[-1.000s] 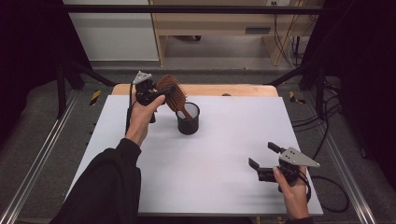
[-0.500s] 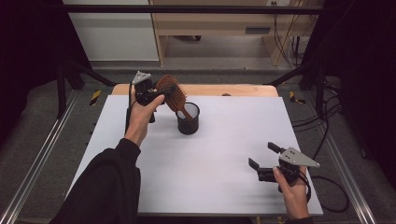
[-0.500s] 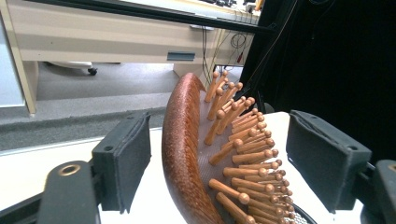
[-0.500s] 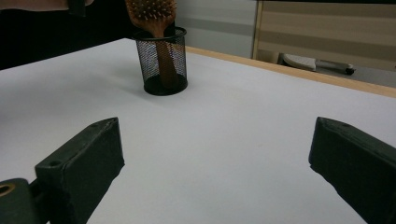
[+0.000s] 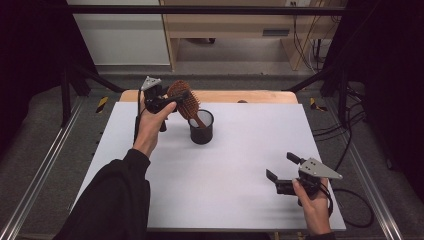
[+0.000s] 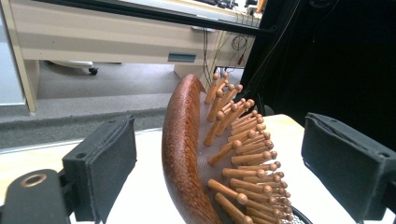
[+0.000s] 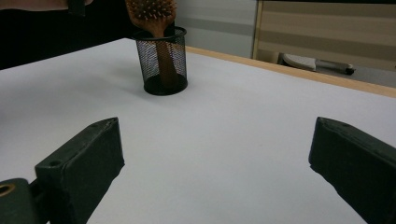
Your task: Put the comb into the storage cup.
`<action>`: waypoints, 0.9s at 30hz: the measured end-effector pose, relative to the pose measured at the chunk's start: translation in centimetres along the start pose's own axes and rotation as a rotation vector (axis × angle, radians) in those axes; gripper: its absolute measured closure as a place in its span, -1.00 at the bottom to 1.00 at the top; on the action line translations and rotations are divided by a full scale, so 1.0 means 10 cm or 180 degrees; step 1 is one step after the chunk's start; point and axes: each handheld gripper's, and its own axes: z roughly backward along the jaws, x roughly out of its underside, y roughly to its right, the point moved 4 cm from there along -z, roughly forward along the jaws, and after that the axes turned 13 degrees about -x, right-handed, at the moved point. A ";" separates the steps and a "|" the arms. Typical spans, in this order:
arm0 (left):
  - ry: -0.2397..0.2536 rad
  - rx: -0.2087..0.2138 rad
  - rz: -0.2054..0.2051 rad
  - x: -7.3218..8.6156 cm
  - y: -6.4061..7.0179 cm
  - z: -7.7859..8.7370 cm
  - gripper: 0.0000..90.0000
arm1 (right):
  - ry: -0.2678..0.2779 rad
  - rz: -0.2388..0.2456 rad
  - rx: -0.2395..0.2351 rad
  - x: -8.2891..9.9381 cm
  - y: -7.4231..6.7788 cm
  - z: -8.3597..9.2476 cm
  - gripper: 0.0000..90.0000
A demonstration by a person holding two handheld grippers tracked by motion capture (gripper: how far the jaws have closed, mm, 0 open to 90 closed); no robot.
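A wooden hairbrush (image 5: 184,97) stands tilted with its handle inside a black mesh cup (image 5: 201,132) at the back middle of the white table (image 5: 240,165). My left gripper (image 5: 176,98) is up at the brush head. Its jaws have just been opening. In the left gripper view the brush head (image 6: 182,154) sits between the pads, with a gap on each side. My right gripper (image 5: 280,165) rests open near the front right, nothing between its fingers. From there the cup (image 7: 161,60) and brush (image 7: 152,11) stand farther off to the left.
A wooden strip (image 5: 260,96) edges the table's far side. Beyond it are a pale wooden bench (image 5: 225,25) and a grey floor. Metal rails (image 5: 45,170) run along the left, and cables (image 5: 350,145) lie at the right.
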 end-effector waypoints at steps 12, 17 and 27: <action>0.0000 -0.0003 0.0002 0.01 -0.01 0.01 -0.78 | -0.0001 0.0002 -0.0002 0.00 0.00 0.00 -0.93; 0.0009 0.0005 0.0008 0.01 0.00 0.01 -0.80 | -0.0001 0.0002 -0.0002 0.00 0.00 0.00 -0.93; 0.0073 -0.0039 -0.0051 0.02 0.02 0.04 -0.91 | -0.0003 0.0000 -0.0005 0.00 0.00 0.00 -0.93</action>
